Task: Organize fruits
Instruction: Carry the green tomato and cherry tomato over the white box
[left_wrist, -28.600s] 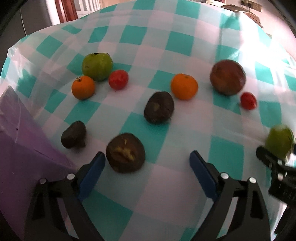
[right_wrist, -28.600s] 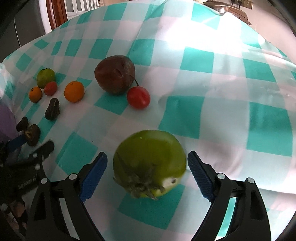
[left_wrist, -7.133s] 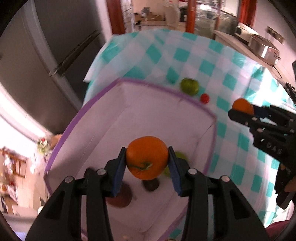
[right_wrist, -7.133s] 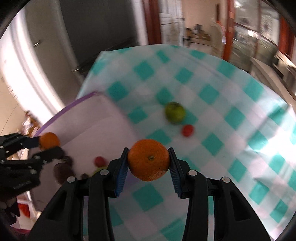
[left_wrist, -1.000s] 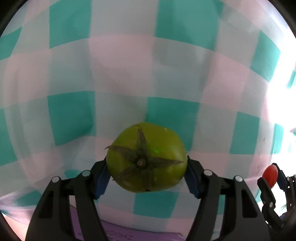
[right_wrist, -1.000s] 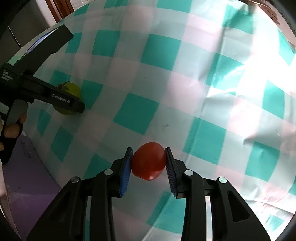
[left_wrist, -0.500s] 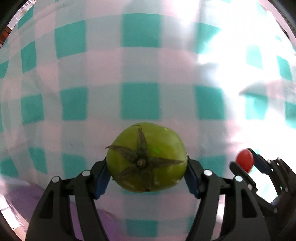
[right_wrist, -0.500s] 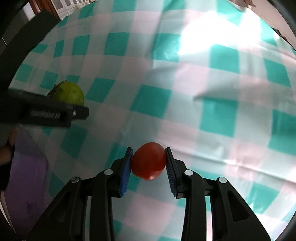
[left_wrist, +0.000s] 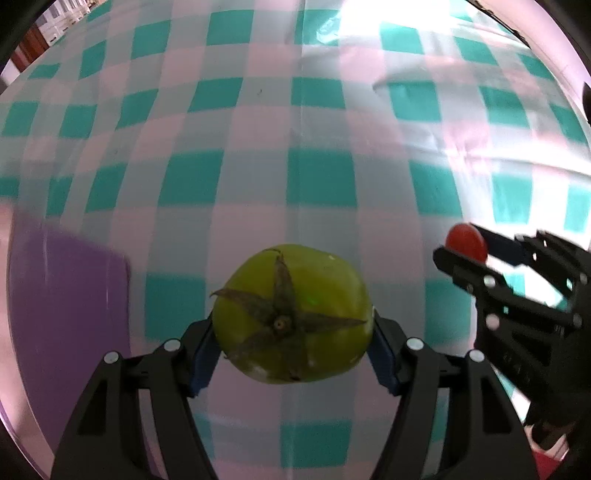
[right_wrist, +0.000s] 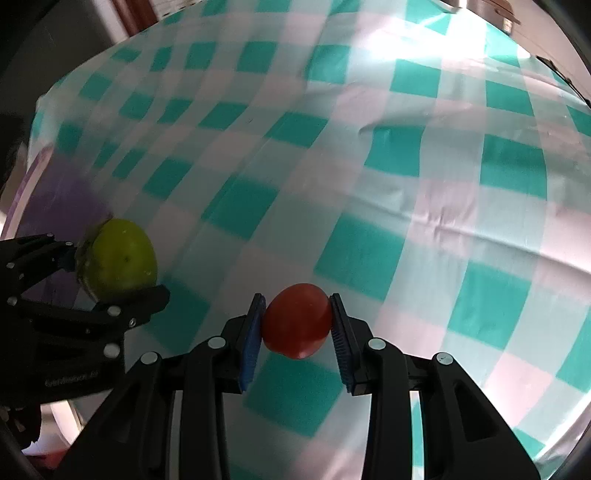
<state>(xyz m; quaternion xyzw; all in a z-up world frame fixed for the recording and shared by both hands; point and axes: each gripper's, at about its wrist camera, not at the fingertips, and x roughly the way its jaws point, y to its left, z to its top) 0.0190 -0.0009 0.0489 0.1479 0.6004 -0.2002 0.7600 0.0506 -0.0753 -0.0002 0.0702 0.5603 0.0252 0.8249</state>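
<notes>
My left claw (left_wrist: 291, 341) is pinching the green tomato (left_wrist: 291, 314), its blue pads pressed against both flanks and the dried star-shaped calyx turned toward the lens; the fruit hangs above the bench, clear of the cloth. My right claw (right_wrist: 297, 332) is clamped on the small red tomato (right_wrist: 296, 320), ribbed blue pads tight on either side, and it too is held in the air. In the left wrist view the right claw appears at the right edge with its red tomato poking out at the tip, so the two claws sit near each other but apart. In the right wrist view the left claw shows at the left edge with the green tomato in its grip. Beneath both spreads the teal-and-white checked tablecloth (left_wrist: 317, 177) over the bench, creased toward the far right where bright light glares off it. At the near left lies a blurred purple container (left_wrist: 66, 302); I see only one wall of it and cannot tell what lies inside.
</notes>
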